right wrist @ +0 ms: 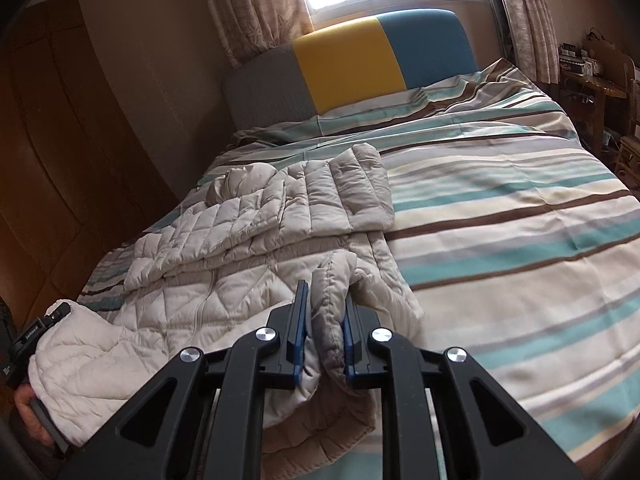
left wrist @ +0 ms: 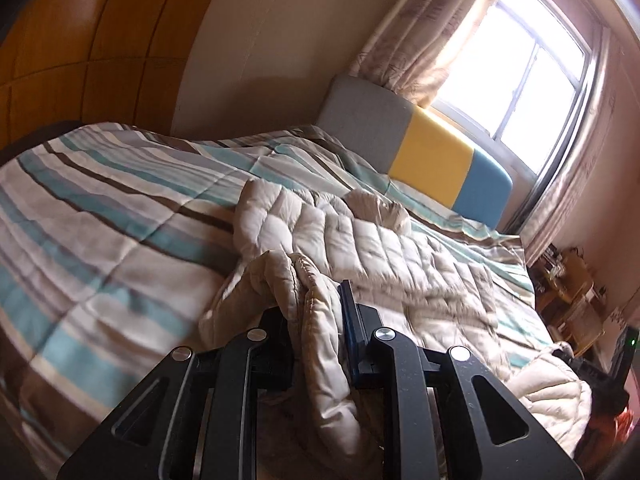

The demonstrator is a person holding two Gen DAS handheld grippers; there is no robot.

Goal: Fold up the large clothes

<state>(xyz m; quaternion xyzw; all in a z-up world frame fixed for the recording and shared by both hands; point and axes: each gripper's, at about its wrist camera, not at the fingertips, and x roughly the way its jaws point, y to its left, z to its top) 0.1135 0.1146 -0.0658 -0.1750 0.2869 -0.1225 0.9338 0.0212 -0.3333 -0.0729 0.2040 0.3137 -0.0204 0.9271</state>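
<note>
Grippers both clamped: my left gripper [left wrist: 316, 320] and right gripper [right wrist: 326, 316] pinch puffy quilted beige jacket [right wrist: 248, 216] edges at lower centre; jacket sprawls mid-frame across striped duvet [right wrist: 520, 240].

Home bedroom: striped bed [right wrist: 500, 216], curtained window [left wrist: 532, 92].

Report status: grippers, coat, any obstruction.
Left gripper shut on coat hem. Right gripper shut on coat hem too. Coat half spread on striped quilt, sleeve folded over. Nothing in the way.
</note>
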